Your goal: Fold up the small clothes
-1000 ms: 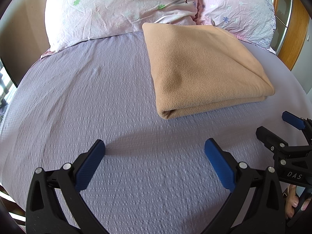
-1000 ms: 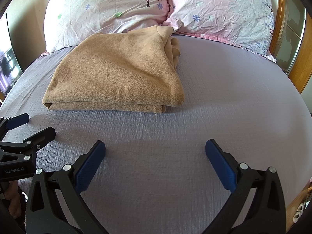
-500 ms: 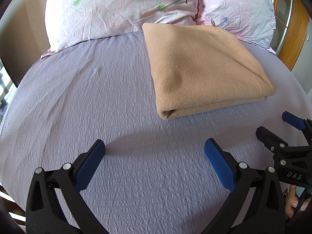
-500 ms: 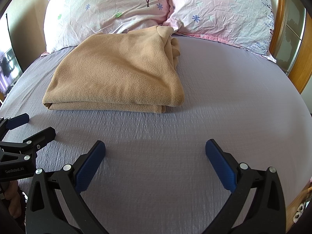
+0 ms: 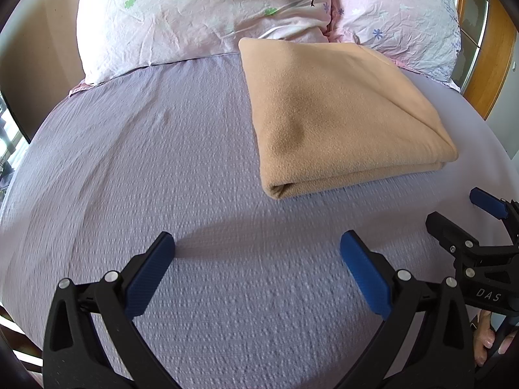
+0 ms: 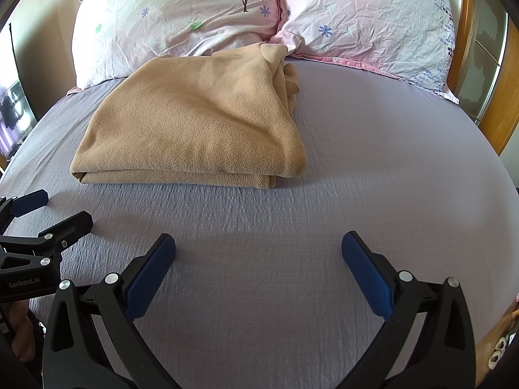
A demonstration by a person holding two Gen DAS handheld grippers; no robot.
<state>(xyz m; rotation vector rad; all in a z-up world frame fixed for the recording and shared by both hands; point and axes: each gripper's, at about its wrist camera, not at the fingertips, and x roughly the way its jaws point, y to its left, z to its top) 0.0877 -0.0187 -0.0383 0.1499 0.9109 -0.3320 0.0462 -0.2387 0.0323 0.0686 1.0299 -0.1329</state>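
Note:
A tan fleece cloth (image 5: 337, 113) lies folded into a thick rectangle on the lilac bed sheet (image 5: 162, 168), its far end touching the pillows; it also shows in the right wrist view (image 6: 201, 129). My left gripper (image 5: 258, 253) is open and empty, low over the sheet, short of the cloth's near left corner. My right gripper (image 6: 258, 253) is open and empty, short of the cloth's near right corner. Each gripper shows at the edge of the other's view, the right one (image 5: 467, 217) and the left one (image 6: 55, 210).
Two floral pillows (image 6: 175, 22) (image 6: 366, 22) lie along the head of the bed. A wooden headboard frame (image 6: 493, 113) stands at the right. The bed's left edge drops off beside a dark screen (image 6: 13, 110).
Both views have shifted very slightly, with a little motion blur on the sheet. The cloth has not moved and both grippers stay open.

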